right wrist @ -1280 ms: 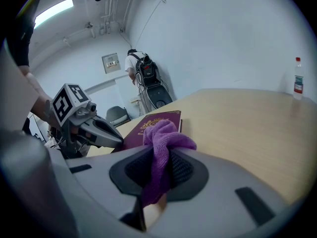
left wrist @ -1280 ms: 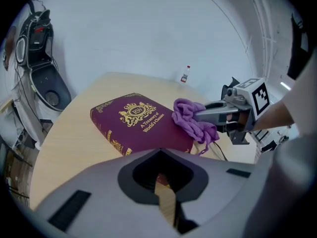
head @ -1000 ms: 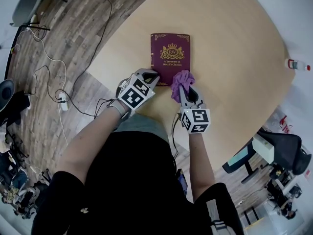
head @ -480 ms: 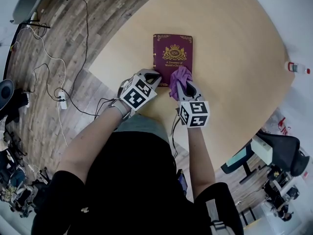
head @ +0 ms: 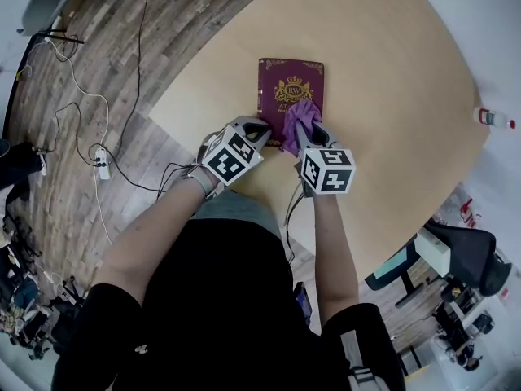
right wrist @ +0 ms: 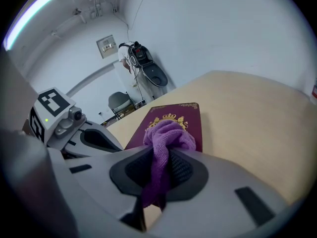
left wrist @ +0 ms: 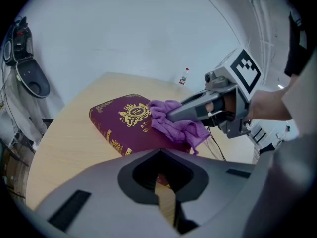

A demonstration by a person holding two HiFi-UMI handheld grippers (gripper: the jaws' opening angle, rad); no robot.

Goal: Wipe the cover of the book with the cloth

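Since the earlier frames the purple cloth [head: 298,122] travels from the near right corner of the maroon hardback book [head: 281,76] toward the middle of its cover, and now lies over the title lettering just below the gold crest. The right gripper [head: 302,133] carries it there, jaws clamped on a bunched fold of the cloth, with the loose end hanging back between them. The left gripper [head: 255,130] sits at the book's near left corner, jaws pressed together with nothing between them, apparently steadying the book, which lies flat on the round wooden table [head: 391,72]. Judging by this, the wipe is under way: the near right part looks covered, while the crest, far edge and left side remain
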